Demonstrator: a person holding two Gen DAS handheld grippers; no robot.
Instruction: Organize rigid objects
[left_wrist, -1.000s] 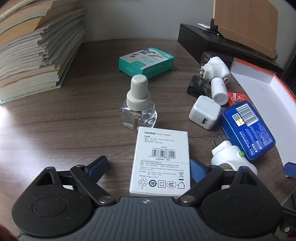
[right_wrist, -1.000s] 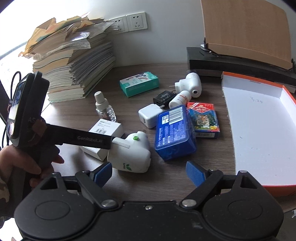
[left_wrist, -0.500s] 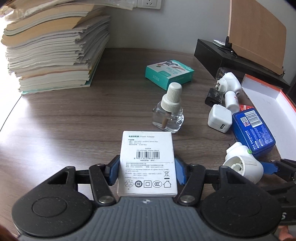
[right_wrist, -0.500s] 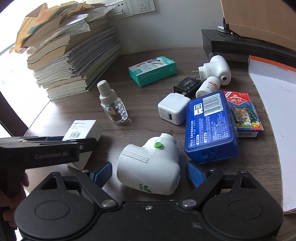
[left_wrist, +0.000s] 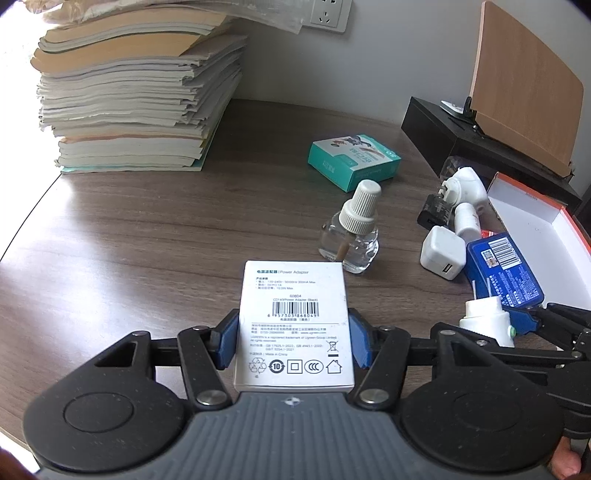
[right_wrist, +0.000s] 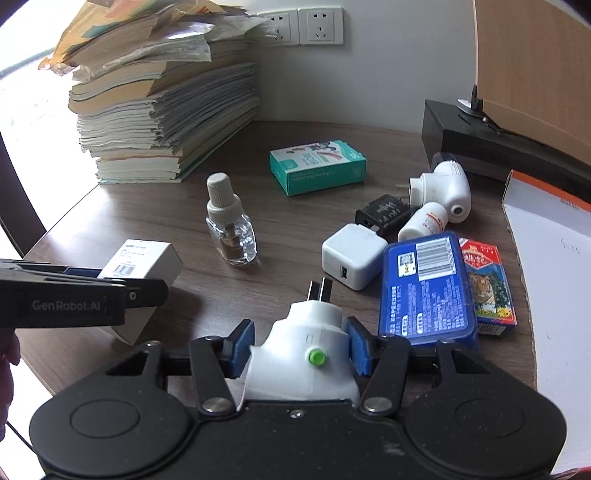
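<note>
- Your left gripper (left_wrist: 293, 341) has its blue-padded fingers (left_wrist: 227, 341) closed against both long sides of the white rectangular cardboard power-adapter box (left_wrist: 293, 325), barcode face up, so the box sits squarely between them with its far half sticking out past the tips
- From the right wrist view that same box (right_wrist: 144, 258) is in the left gripper's grip, and its near corner looks lifted off the dark wood-grain worktop (right_wrist: 288, 221), casting a shadow below
- Your right gripper (right_wrist: 299, 350) has its fingers (right_wrist: 242, 349) pressed on either flank of the white plastic plug-in vaporizer with a green button (right_wrist: 306, 354); the two metal prongs point away from you, beyond the fingertips
- Just ahead of the box stands the clear glass refill bottle with a ribbed white cap (left_wrist: 352, 232), upright and apart from it
- To the right lie the white square USB charger (right_wrist: 352, 260) and the blue plastic case with a barcode label (right_wrist: 426, 286), touching each other, with the red tiger-print card box (right_wrist: 487, 288) tucked against the case's far side
- The open white-lined cardboard tray with an orange rim (right_wrist: 546, 266) sits at the right edge of the worktop
</note>
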